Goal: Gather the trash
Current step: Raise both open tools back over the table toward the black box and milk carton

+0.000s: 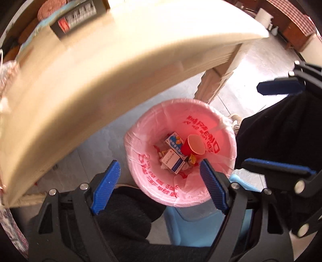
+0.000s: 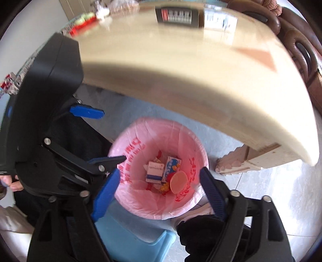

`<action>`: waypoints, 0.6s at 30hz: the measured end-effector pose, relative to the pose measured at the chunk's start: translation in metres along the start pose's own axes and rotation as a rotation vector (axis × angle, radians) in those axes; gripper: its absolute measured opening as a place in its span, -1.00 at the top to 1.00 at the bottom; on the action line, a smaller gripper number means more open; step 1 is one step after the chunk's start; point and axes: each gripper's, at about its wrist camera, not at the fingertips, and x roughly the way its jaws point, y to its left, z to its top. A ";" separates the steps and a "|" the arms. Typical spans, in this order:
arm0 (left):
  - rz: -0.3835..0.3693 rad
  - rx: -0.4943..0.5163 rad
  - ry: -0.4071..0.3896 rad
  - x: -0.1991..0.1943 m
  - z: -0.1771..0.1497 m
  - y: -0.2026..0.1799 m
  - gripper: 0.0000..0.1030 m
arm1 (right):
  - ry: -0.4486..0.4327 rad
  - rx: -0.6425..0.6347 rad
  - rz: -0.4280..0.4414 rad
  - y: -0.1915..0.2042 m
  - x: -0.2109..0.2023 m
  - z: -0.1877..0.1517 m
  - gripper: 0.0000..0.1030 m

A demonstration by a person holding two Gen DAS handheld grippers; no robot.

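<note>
A bin lined with a pink bag stands on the floor beside the table. Inside lie a red paper cup, two small medicine boxes and some wrappers. My left gripper hangs above the bin's near rim, jaws wide open and empty. The right gripper also hovers over the bin, open, with nothing between its fingers. Each shows in the other's view: the right gripper at the right edge, the left gripper at the left.
A cream table overhangs the bin's far side; a dark box lies on it. Its carved leg stands close by. A light blue stool and dark-clothed legs flank the bin.
</note>
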 end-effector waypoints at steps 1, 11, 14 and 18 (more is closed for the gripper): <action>-0.003 0.011 -0.015 -0.013 0.002 0.001 -0.54 | -0.017 -0.019 -0.009 0.003 -0.013 0.003 -0.59; -0.018 0.059 -0.155 -0.130 0.039 0.030 -0.75 | -0.113 -0.066 0.066 0.002 -0.112 0.052 -0.81; -0.011 0.086 -0.179 -0.158 0.050 0.040 -0.76 | -0.120 -0.098 0.071 0.001 -0.131 0.066 -0.81; -0.017 0.088 -0.212 -0.189 0.068 0.061 -0.76 | -0.136 -0.132 0.083 0.001 -0.158 0.092 -0.82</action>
